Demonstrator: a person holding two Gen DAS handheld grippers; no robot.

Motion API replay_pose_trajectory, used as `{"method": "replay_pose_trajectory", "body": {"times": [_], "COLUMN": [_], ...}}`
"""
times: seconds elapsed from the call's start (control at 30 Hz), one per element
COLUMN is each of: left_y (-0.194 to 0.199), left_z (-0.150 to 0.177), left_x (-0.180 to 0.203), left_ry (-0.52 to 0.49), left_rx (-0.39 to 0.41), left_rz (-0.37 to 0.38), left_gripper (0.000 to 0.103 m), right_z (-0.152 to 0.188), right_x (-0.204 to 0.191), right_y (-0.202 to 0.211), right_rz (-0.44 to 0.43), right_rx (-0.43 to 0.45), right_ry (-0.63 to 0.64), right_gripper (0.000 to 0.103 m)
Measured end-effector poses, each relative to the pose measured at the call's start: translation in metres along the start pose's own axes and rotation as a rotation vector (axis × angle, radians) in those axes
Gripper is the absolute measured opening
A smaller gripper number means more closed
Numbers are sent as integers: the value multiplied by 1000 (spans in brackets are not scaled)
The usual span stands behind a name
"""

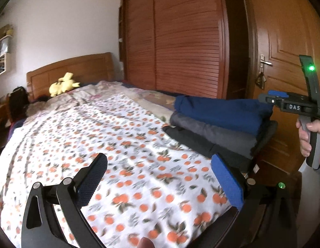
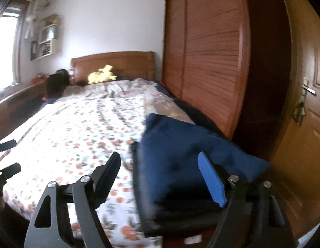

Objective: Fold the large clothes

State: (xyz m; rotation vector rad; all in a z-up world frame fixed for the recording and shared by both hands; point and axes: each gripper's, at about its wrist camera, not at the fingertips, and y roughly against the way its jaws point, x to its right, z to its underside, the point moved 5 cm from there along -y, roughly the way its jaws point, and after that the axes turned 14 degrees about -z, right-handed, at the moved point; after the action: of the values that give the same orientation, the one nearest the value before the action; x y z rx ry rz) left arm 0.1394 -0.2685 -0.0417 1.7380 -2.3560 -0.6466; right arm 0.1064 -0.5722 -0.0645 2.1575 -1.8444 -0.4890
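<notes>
A stack of folded clothes sits at the bed's right edge near the foot: a blue garment (image 1: 219, 111) on top, a grey one (image 1: 211, 133) under it and a black one (image 1: 193, 142) at the bottom. My left gripper (image 1: 160, 173) is open and empty above the orange-print sheet (image 1: 118, 140), to the left of the stack. A hand holds my right gripper (image 1: 273, 97) level with the blue layer at the stack's right end. In the right wrist view the right gripper (image 2: 160, 171) stands open just before the blue garment (image 2: 180, 140), and its pads do not press on the cloth.
A slatted wooden wardrobe (image 1: 180, 41) runs along the bed's right side, with a wooden door (image 1: 283, 41) beyond it. A yellow plush toy (image 1: 63, 85) lies by the headboard (image 1: 77, 66). A dark bag (image 2: 56, 82) sits at the bed's far left, near a wall shelf (image 2: 48, 39).
</notes>
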Motion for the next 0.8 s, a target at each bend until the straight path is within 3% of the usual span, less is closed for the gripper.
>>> {"method": "replay_pose_trajectory", "body": {"times": [0.2,0.53,0.8], "left_y": [27,53,80], "left_z": [18,65,96], "left_x": [-54,-145,-192], "left_ry": [48,156,225], "left_rx": [-11,-62,-96], "left_rz": [-102,-288,-398], "left_gripper": [101,101,101], "right_z": [10,45,67], "right_x": [-61,-150,-222], "right_y": [-20,-66,-72], "right_rz": [-90,-233,-329], "right_rx": [14,-24,-42], "right_ry": [14,4,37], "right_gripper": [95,95,95]}}
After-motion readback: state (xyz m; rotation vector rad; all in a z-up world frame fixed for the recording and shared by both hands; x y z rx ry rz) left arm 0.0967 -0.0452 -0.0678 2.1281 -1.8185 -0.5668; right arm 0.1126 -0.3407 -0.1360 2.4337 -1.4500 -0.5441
